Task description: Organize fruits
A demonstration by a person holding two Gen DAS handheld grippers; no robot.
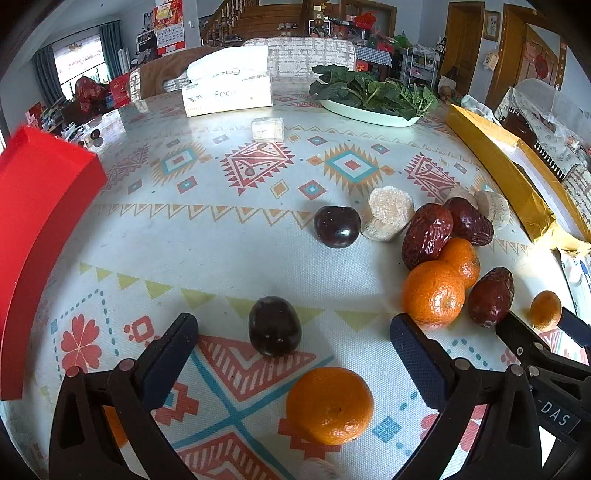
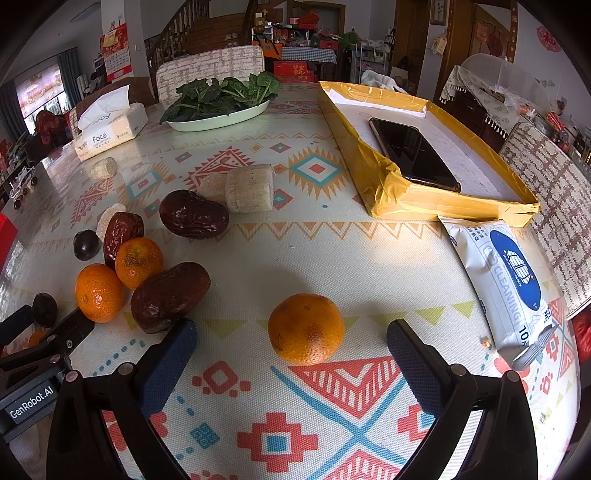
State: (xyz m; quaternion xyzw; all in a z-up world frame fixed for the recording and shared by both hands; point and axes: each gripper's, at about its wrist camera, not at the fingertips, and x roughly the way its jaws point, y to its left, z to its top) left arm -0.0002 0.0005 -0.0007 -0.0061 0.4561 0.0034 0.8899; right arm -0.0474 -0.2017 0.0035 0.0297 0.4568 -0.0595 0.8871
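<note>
The left gripper [image 1: 293,345] stands wide over the patterned table [image 1: 221,243], holding nothing; a dark plum [image 1: 274,326] lies between its fingers, a mandarin [image 1: 329,405] nearer. The right gripper [image 2: 291,350] is also wide around another mandarin [image 2: 306,328]. Beyond is free cloth, then the yellow box [image 2: 380,184] edge at right and the red box [image 1: 33,221] at left.

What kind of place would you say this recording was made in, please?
Most likely a home's living and dining room: a dining table under a patterned tablecloth, a wooden staircase behind it, and a pale oval plate of leafy greens beside a white tissue pack.
</note>
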